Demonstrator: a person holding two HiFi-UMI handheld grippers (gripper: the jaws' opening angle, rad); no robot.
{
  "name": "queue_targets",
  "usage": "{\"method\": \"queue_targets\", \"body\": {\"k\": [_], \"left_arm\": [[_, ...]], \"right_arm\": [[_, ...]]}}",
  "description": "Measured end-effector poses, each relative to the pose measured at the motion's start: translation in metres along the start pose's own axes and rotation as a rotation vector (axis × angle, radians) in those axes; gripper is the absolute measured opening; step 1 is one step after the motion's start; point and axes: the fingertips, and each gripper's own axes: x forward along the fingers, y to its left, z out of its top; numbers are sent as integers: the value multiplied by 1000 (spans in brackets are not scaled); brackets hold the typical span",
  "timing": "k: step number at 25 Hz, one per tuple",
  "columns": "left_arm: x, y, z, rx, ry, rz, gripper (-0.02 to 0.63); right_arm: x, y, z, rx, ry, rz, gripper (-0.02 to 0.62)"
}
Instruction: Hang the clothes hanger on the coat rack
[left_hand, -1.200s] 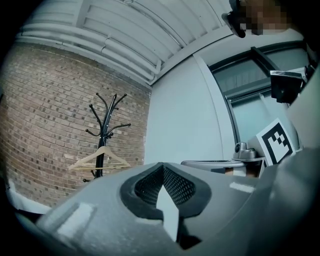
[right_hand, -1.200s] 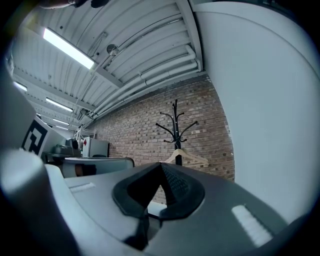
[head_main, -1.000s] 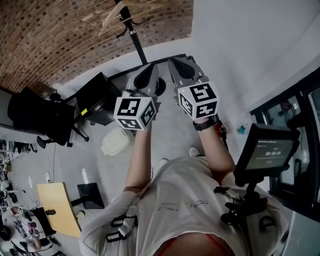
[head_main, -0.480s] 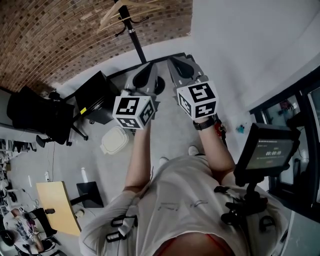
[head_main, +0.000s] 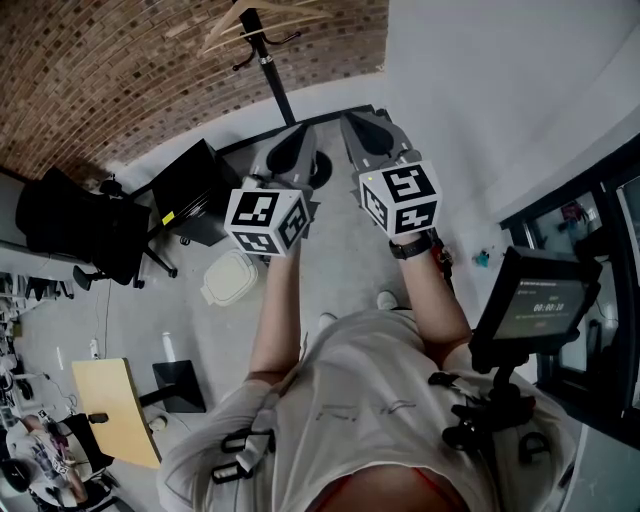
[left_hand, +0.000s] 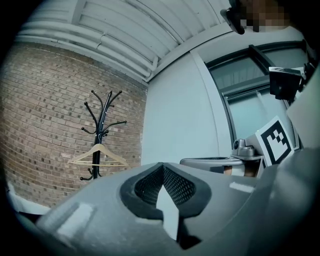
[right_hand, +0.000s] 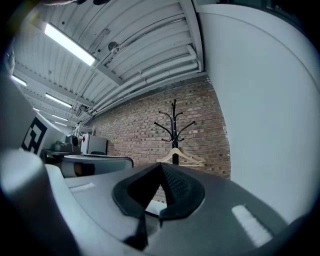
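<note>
The black coat rack (head_main: 272, 72) stands against the brick wall, some way ahead of me. A pale wooden hanger (head_main: 262, 18) hangs on it, and it shows too as the hanger (left_hand: 98, 155) in the left gripper view and the hanger (right_hand: 181, 156) in the right gripper view, low on the rack's pole (right_hand: 174, 130). My left gripper (head_main: 290, 150) and right gripper (head_main: 365, 135) are held side by side, level, pointing toward the rack and far short of it. In both gripper views the jaws meet at the tips, left gripper (left_hand: 162, 167) and right gripper (right_hand: 161, 167), with nothing between them.
A black office chair (head_main: 75, 235) and a black cabinet (head_main: 195, 195) stand to the left. A white lidded bin (head_main: 232, 280) sits on the grey floor below the left gripper. A wooden table (head_main: 115, 415) is at lower left. A screen on a mount (head_main: 540, 300) is at right, beside the white wall.
</note>
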Motion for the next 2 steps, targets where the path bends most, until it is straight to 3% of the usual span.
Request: {"method": "queue_targets", "body": {"k": [2], "left_arm": [[-2,0,1,-3,-2,3,2]], "right_arm": [[-2,3,-1,-2,2,5,5]]}}
